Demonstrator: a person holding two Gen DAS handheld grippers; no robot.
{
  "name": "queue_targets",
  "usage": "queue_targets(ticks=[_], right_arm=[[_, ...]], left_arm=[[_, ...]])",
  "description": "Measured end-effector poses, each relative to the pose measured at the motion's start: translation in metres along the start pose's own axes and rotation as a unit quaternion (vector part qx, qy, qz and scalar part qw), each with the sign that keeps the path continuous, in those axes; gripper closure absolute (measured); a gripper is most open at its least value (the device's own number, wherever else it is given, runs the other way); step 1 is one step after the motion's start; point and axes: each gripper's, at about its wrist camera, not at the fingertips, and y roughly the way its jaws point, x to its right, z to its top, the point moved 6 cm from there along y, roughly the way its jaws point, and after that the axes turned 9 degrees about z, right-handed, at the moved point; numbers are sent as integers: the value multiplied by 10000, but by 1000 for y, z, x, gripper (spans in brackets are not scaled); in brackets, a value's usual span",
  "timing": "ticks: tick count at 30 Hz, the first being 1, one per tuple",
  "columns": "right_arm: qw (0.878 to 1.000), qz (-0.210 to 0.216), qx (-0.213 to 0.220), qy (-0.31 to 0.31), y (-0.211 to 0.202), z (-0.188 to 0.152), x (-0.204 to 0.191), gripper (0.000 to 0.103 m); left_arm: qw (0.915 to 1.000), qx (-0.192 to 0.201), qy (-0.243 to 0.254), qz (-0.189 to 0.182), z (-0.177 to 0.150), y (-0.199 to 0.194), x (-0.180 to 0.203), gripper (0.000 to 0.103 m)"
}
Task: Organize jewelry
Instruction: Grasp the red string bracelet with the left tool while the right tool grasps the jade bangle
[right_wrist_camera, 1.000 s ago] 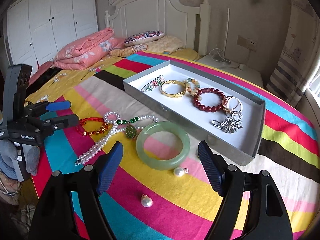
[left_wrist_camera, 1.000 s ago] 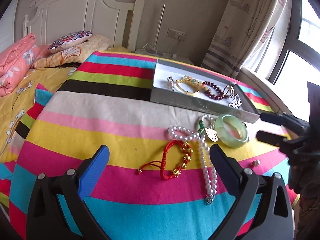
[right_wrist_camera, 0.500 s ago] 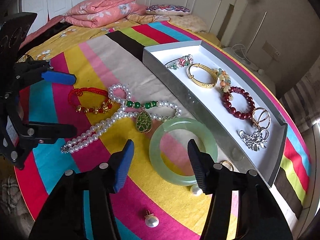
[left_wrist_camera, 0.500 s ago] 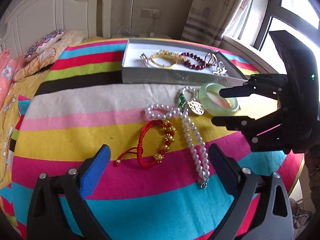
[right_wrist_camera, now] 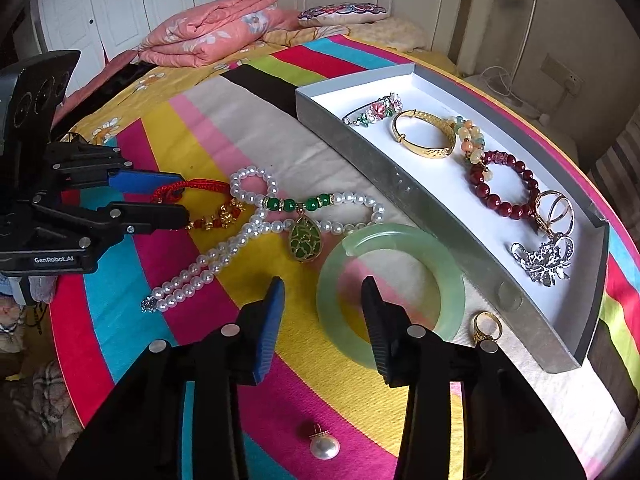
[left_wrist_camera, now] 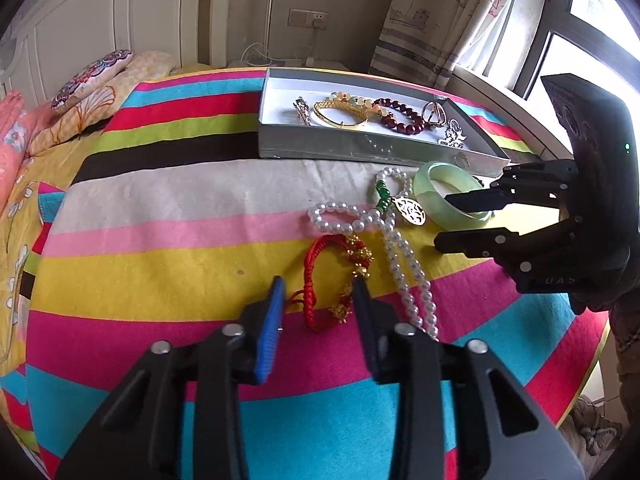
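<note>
A red cord bracelet with gold charms [left_wrist_camera: 340, 276] lies on the striped cloth, also in the right wrist view [right_wrist_camera: 208, 204]. My left gripper [left_wrist_camera: 318, 294] is open, its fingers straddling that bracelet. A pale green jade bangle [right_wrist_camera: 390, 284] lies beside the tray; my right gripper [right_wrist_camera: 322, 298] is open, one finger inside the ring and one outside its near rim. A pearl necklace with a green pendant [right_wrist_camera: 280, 220] lies between them. The grey tray [right_wrist_camera: 440, 240] holds several bracelets and brooches.
A gold ring [right_wrist_camera: 484, 326] lies against the tray wall. A loose pearl earring [right_wrist_camera: 324, 446] sits near the table's front edge. Bed, pillows [left_wrist_camera: 96, 80] and folded pink quilt [right_wrist_camera: 212, 36] lie beyond the round table.
Both grippers have narrowed and dropped closer to the cloth. The left has closed in around the red bracelet; the right has moved onto the jade bangle's rim.
</note>
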Motion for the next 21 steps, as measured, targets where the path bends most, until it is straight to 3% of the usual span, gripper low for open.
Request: queue_targets(ticks=[2,3,7,21], right_arm=[[9999,-1,97,-109,-1,-1,-4,86],[9998,4,143,-158,-1,-2,-7,86],[9992,-103,330,-223,-6,-6,-12,87],[9945,301,993,170,-39,-1,-16,87]], left_arm=[[10000,22,-10,-56,0,0,2,96],[10000,66,55,29,0,0,4,99],[9983,287,288,406,3,-6,12,100],[9939,876,312,601,32,-54,9,100]])
